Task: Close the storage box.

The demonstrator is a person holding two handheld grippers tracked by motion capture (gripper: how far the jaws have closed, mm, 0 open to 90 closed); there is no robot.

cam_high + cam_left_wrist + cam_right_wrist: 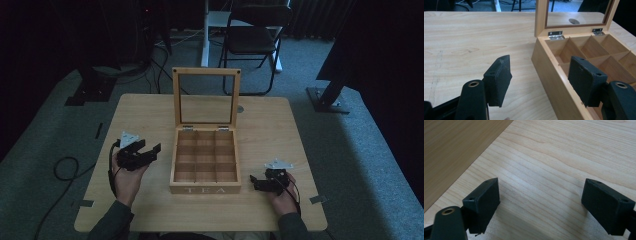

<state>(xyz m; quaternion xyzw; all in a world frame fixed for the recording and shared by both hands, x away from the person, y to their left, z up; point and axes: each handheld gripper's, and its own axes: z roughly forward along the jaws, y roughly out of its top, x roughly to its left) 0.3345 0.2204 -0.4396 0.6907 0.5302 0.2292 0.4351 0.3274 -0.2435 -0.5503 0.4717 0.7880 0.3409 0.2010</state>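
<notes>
Wooden tea box (205, 162) sits mid-table (150, 107), lid (206, 97) upright on its hinges, nine compartments, all looking empty.

High view: left gripper (150, 151) hovers just left of the box, jaws apart, nothing between them. Right gripper (256, 182) rests by the box's front right corner, low over the tabletop, aimed at the box. Room is dim; both grippers read as dark shapes, so jaw detail is poor here.

Left gripper view: jaws stand wide, empty. Box's left wall (554, 82) runs between them toward the right jaw; hinges (555, 35) and the glass lid show behind. Compartment floors nearest this wall are hidden by the wall.

Right gripper view: jaws wide apart, bare table between them; a darker wood face (454, 150), probably the box's side, fills the upper left, cropped.

Risks, as judged: the left jaw could clip the box wall and shove the box, or knock the lid shut. Box is light and unclamped.
</notes>
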